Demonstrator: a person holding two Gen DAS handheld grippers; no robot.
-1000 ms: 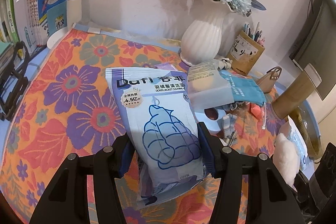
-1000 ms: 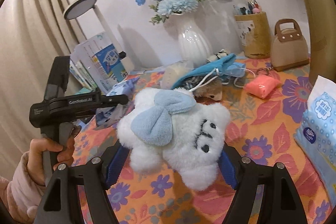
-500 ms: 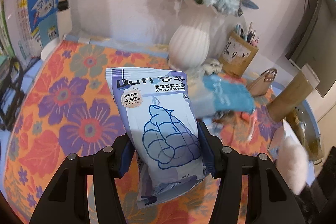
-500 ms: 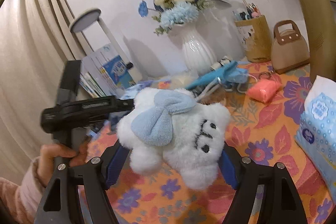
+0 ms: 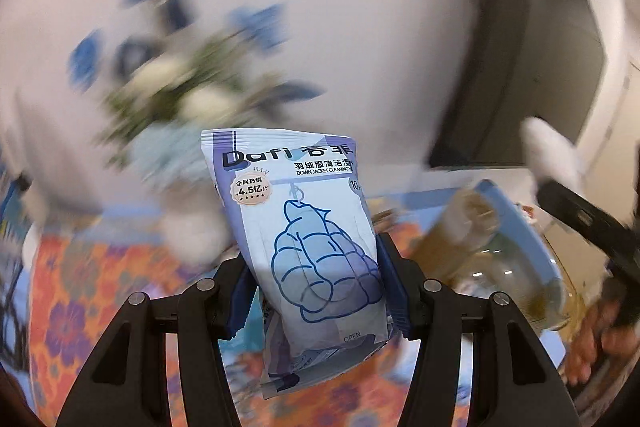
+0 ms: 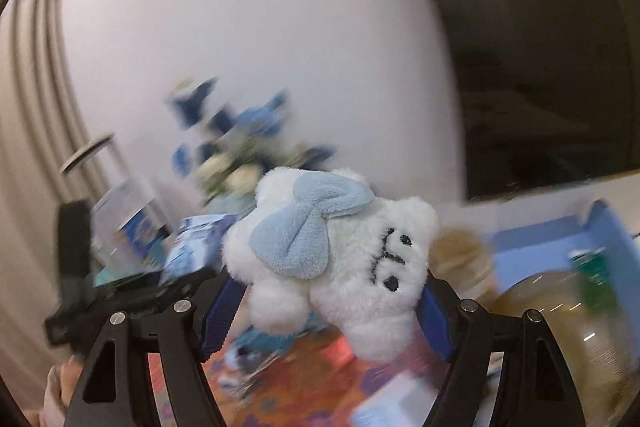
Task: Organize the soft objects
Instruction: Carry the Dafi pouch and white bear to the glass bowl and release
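Note:
My left gripper (image 5: 316, 275) is shut on a pale blue wet-wipes pack (image 5: 304, 227) printed with a down jacket, held upright above the flowered tablecloth (image 5: 80, 287). My right gripper (image 6: 328, 291) is shut on a fluffy white plush toy (image 6: 340, 259) with a light blue bow, lifted clear of the table. The wipes pack (image 6: 192, 243) and the left gripper's black body show at the left of the right wrist view. The white plush (image 5: 556, 155) shows at the right edge of the left wrist view.
Both views are motion-blurred. A white vase with blue and white flowers (image 5: 180, 95) stands at the back against the wall. A blue-rimmed bin (image 6: 608, 239) and a yellowish translucent container (image 6: 560, 327) sit at the right. A curtain (image 6: 36, 107) hangs at the left.
Both grippers have risen sharply with their loads and swung toward the right. The table has dropped low in both views and the blue bin has come into sight.

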